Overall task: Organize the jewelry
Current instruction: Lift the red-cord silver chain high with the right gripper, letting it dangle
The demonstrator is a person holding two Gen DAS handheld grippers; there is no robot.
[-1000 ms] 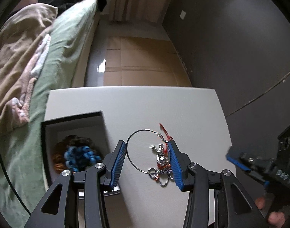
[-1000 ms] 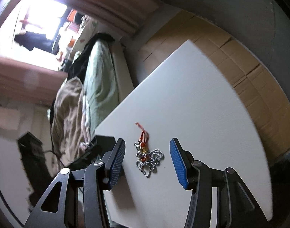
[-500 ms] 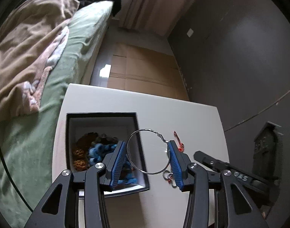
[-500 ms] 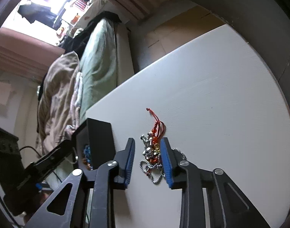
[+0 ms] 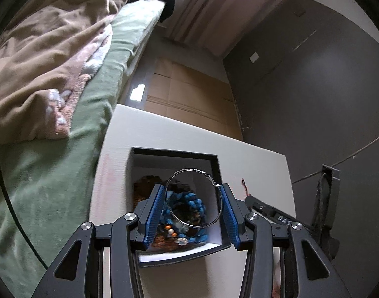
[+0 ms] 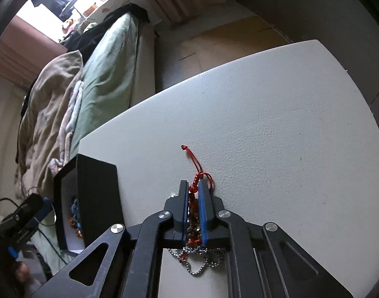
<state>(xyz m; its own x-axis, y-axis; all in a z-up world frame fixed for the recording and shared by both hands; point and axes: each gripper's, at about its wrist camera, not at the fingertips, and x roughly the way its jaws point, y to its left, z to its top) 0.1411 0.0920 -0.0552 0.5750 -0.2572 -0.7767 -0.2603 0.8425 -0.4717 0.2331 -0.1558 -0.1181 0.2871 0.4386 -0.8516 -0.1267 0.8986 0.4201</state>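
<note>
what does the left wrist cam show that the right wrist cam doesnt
Only the left wrist view shows the left gripper holding the silver hoop over the box, and the blue beads inside seen from above.

Only the right wrist view shows the right gripper shut on the red cord bracelet, with the ball chain trailing beneath it.

Both show the black box on the white table, beside the bed.

One black box [image 5: 215,160], one silver hoop [image 5: 193,198], one red-cord bracelet [image 6: 198,173], one ball chain [image 6: 196,260] and two grippers are showing.
</note>
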